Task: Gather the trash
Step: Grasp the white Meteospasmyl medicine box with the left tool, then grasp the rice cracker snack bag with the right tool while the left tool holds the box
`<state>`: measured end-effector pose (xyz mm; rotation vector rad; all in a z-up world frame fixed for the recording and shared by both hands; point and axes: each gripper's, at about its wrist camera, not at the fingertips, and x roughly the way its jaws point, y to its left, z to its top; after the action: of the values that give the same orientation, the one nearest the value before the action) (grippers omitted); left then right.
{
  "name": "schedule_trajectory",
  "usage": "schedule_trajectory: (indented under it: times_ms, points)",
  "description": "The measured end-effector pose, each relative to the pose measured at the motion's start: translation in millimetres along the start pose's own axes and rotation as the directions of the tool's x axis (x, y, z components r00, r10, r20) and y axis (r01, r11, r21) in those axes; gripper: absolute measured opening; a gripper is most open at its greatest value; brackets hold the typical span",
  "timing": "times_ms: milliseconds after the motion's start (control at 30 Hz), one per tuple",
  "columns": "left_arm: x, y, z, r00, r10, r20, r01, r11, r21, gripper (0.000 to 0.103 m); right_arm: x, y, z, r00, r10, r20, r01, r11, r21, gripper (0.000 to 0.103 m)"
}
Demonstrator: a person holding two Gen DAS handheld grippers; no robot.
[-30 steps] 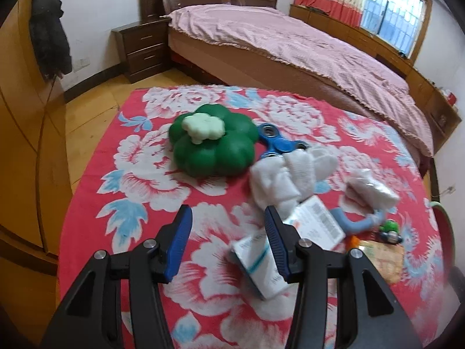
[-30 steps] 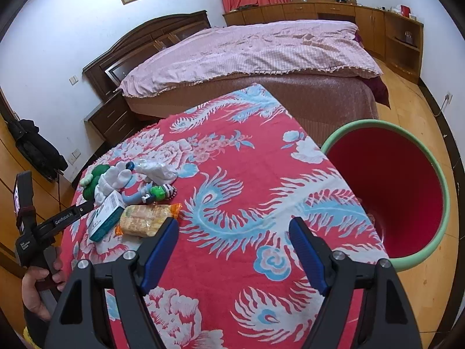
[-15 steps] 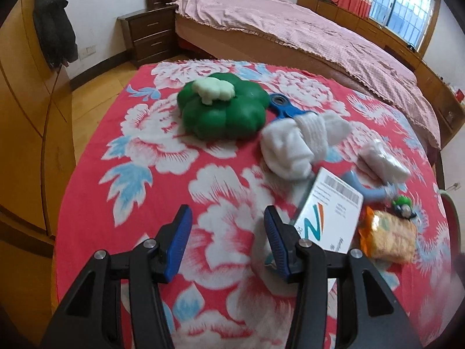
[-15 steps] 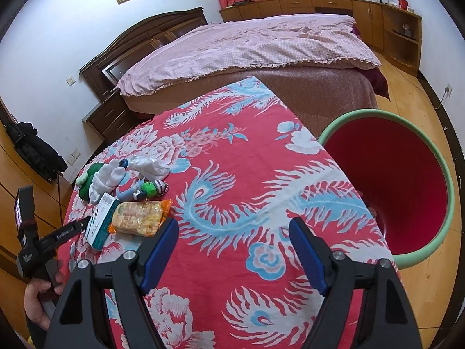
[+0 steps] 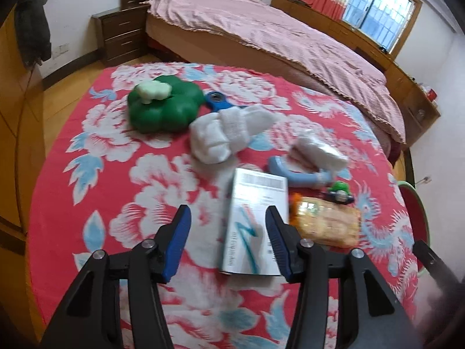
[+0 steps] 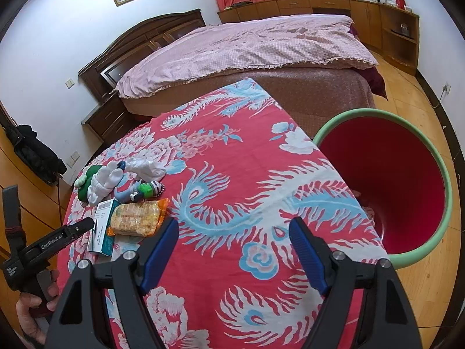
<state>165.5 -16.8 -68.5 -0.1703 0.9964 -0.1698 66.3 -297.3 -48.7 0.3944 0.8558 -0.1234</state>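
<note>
- The near end of the white carton [image 5: 255,218] is partly covered by one finger [image 5: 277,238] of the left gripper [image 5: 228,242]; its print is blurred.
- A red floral cloth [image 5: 122,180] is spread over the table, and a pink-covered bed [image 5: 261,32] is seen beyond the carton.
- The carton lies flat, its long axis running away from the left gripper, barcode end farthest.
- The left gripper's jaws are opening, the carton between them but unpressed.
- The right gripper [image 6: 234,250] is spread wide over bare cloth, well right of the carton, beside a red bin [image 6: 386,180].
</note>
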Motion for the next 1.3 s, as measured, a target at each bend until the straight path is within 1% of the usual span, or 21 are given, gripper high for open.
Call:
schedule_trajectory:
  times_ms: [167,400,500,600,633,667,767,967,1033,1100,1167,1233,1300]
  points:
    - [6.9,-15.8,-1.3,1.000,-0.002,-0.017,0.003,0.999,0.047,0.059,0.5,-3.2,-0.6,1.000,0.001,-0.003,-0.001,1.000,0.008,0.080]
    - [27.0,-29.3,1.3,0.998,0.039,-0.048,-0.035,0.996,0.085,0.059,0.4,-8.1,-1.6,1.000,-0.001,-0.003,0.001,1.000,0.016,0.080]
    - [32.2,-30.6,-0.1,0.997,0.052,-0.050,-0.048,0.996,0.074,0.059,2.3,-8.4,-1.6,1.000,-0.003,-0.007,0.003,1.000,0.014,0.080]
    - [31.7,-31.0,-3.4,0.998,0.054,-0.026,-0.052,0.996,0.072,0.059,5.7,-3.5,-1.2,1.000,-0.003,-0.016,0.003,1.000,-0.003,0.080]
    - [30.8,-29.7,-4.1,0.998,0.057,-0.023,-0.055,0.996,0.072,0.052,6.3,-1.6,-1.1,1.000,-0.001,-0.019,0.001,1.000,-0.012,0.080]
    - [29.6,-28.0,-4.5,0.998,0.059,-0.019,-0.058,0.996,0.068,0.052,6.8,0.4,-1.0,1.000,0.000,-0.021,0.000,1.000,-0.021,0.080]
    - [24.2,-20.3,-4.5,0.999,0.037,-0.012,-0.036,0.999,0.036,0.051,10.2,11.0,0.0,1.000,0.005,-0.027,-0.006,0.999,-0.050,0.080]
    - [-1.5,-2.4,-2.9,0.997,0.061,0.056,-0.063,0.998,0.020,0.051,21.0,36.5,0.9,0.998,0.030,-0.050,-0.035,0.993,-0.109,0.080]
    - [-9.0,5.4,-2.4,0.995,0.074,0.074,-0.074,0.997,0.007,0.051,25.8,47.2,0.0,0.997,0.043,-0.061,-0.051,0.990,-0.132,0.083]
    - [-15.6,13.7,-2.7,0.992,0.088,0.088,-0.088,0.996,-0.005,0.051,32.2,58.0,-1.8,0.996,0.055,-0.074,-0.066,0.986,-0.152,0.090]
    - [-19.0,18.8,-3.4,0.990,0.099,0.096,-0.098,0.995,-0.012,0.051,37.7,66.5,-2.7,0.994,0.063,-0.090,-0.077,0.984,-0.163,0.090]
    - [-22.1,25.9,-5.8,0.989,0.111,0.101,-0.109,0.994,-0.023,0.051,45.2,76.7,-4.2,0.992,0.066,-0.110,-0.085,0.981,-0.175,0.093]
    - [-23.1,32.8,-8.5,0.989,0.112,0.100,-0.108,0.993,-0.039,0.051,52.1,86.1,-6.2,0.991,0.070,-0.117,-0.091,0.979,-0.183,0.103]
